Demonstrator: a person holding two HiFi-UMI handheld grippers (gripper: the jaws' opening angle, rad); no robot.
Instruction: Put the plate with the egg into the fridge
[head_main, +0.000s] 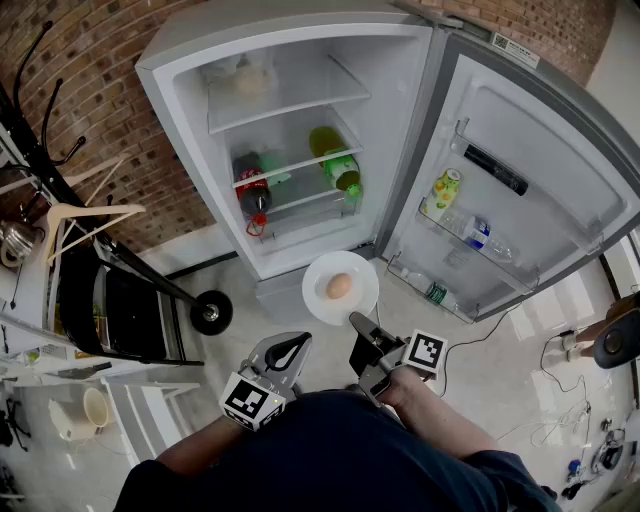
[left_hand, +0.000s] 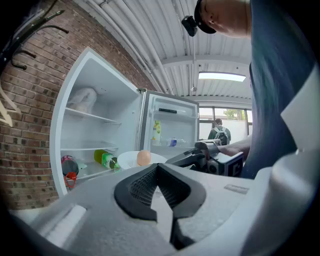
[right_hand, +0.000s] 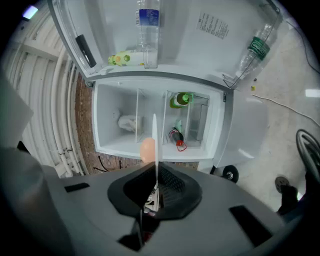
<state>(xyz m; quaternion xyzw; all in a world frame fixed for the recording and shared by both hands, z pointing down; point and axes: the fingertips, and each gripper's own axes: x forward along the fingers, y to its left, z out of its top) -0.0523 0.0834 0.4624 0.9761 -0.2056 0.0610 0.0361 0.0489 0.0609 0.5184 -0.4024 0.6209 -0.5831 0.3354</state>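
Before the open fridge, the right forearm reaches forward. The right gripper is clamped on the near rim of the plate, holding it level just outside the lower shelves with the egg at its centre. The left gripper sits close to the body, jaws together and empty; labels on the door bottles are too small to read.

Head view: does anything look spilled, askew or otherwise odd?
Nothing stands out. The plate looks level, pinched at its rim by the right gripper, and the egg sits at its middle. The fridge stands open.
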